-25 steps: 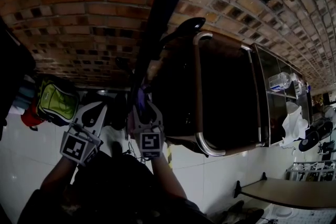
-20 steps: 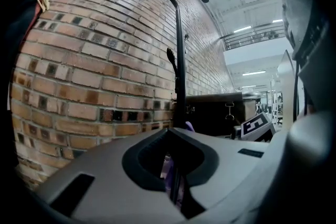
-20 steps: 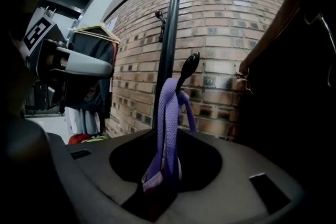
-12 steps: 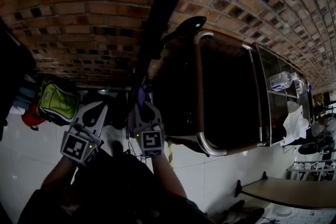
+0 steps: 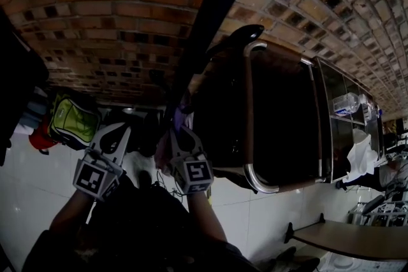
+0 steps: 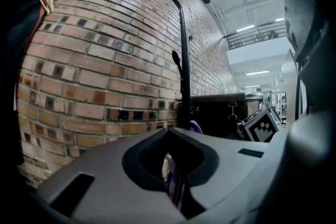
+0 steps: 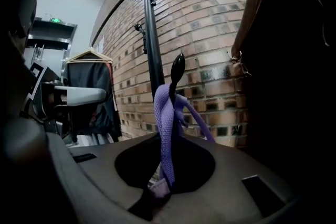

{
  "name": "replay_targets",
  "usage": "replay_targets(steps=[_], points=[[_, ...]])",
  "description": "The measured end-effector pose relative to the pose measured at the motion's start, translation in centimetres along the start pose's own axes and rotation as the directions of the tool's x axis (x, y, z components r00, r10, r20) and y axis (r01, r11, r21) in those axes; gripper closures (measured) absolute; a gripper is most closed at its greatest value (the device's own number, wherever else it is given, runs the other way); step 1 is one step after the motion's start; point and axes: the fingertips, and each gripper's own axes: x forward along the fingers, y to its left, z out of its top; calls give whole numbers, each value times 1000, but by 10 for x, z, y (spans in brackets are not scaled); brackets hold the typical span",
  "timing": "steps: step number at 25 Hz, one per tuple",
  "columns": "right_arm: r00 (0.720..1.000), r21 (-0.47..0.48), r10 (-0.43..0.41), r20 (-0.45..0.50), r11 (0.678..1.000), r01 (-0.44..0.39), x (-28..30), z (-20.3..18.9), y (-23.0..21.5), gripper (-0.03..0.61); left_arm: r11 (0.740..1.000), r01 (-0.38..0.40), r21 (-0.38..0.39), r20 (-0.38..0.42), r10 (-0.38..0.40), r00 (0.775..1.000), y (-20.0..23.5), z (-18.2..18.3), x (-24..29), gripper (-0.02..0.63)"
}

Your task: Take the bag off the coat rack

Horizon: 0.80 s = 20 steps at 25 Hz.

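A black coat rack pole [image 5: 204,28] stands against the brick wall. The bag's purple strap [image 7: 165,128] hangs over a black hook [image 7: 176,72] on it. A pinkish bit of the bag [image 5: 164,151] shows under my right gripper [image 5: 179,132]. In the right gripper view, the strap runs down between the jaws of my right gripper [image 7: 160,183], which are closing and pinch it. My left gripper [image 5: 116,134] hangs just left of the pole with its jaws together and nothing in them. The left gripper [image 6: 173,186] view shows purple fabric beyond the jaws.
A dark cabinet with a chrome frame [image 5: 247,105] stands right of the pole. A green backpack [image 5: 71,124] lies by the wall at left. A black garment [image 7: 286,60] hangs close on the right. Clothes on hangers [image 7: 90,86] are further off. The floor [image 5: 38,194] is white tile.
My right gripper's jaws have closed onto the purple strap, and the gripper has shifted slightly right. The left gripper has stayed where it was.
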Motion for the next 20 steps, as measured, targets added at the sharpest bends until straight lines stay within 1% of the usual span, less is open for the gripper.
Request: replay_targets(steps=[4,7,12,15,20], points=[[1000,24,11,22,1000,-12,-3,8,0,523,1000,-9,-8,-6,9,1000,5,-2,-1,591],[999,40,18,30,999,-19,-8,19,-1,523,1000,-4,3,-5,4,1000,5,-1,0,591],[997,50,23,74,998,-27,-17,52,0,523,1000,-3,2,1,3,1000,5,3,3,591],[995,57,11,104,998,-17,-26,73,-2,523,1000,6,23,-3,-6,1000,5,1,3,591],[988,78,-21,153,997,10,-50,98,-13,522,1000,10,30,16,-10,1000,3,11,3,591]])
